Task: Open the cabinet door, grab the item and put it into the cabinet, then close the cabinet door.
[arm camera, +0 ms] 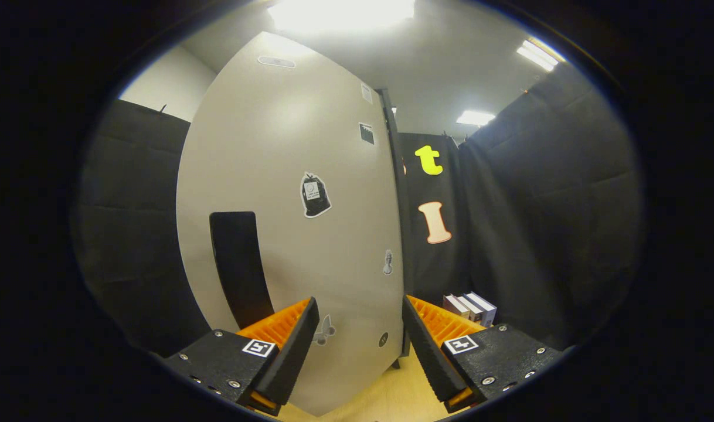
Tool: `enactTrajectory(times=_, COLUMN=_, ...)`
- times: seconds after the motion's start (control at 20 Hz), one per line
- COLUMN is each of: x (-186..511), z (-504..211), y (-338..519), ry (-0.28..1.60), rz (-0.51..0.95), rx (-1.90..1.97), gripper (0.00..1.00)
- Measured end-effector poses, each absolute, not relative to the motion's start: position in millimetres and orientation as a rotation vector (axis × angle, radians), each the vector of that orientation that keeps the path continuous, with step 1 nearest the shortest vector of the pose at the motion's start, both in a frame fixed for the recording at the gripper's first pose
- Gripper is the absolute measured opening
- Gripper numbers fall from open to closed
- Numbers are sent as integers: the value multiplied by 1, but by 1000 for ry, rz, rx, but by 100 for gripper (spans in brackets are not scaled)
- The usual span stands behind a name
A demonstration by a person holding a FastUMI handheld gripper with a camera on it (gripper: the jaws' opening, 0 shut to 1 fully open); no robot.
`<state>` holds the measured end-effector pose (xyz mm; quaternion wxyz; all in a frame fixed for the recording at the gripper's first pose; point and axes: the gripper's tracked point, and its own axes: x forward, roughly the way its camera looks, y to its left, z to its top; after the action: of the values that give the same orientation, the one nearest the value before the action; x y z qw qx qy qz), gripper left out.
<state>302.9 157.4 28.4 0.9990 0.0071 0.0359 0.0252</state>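
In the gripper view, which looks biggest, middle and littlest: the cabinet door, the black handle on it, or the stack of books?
1. Cabinet door, by far the largest.
2. Black handle on the door.
3. Books, smallest, but they sit farther back, so this is only how they look.
The hand-held gripper is open, holding nothing.

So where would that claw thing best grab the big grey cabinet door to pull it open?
Probably the door is best taken at its free right edge, approached from the right: that edge is thin enough for the open gripper to straddle. The face is flat; whether the dark vertical panel is a handle is unclear.
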Motion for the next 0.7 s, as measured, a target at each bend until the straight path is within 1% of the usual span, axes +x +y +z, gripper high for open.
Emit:
enactTrajectory(times=0.45, x=337, z=18, y=210, ry=74, rz=137, rx=18, gripper=91)
enactTrajectory(times=0.7, x=338, z=11, y=210, ry=83, rz=143, rx=32, gripper=91)
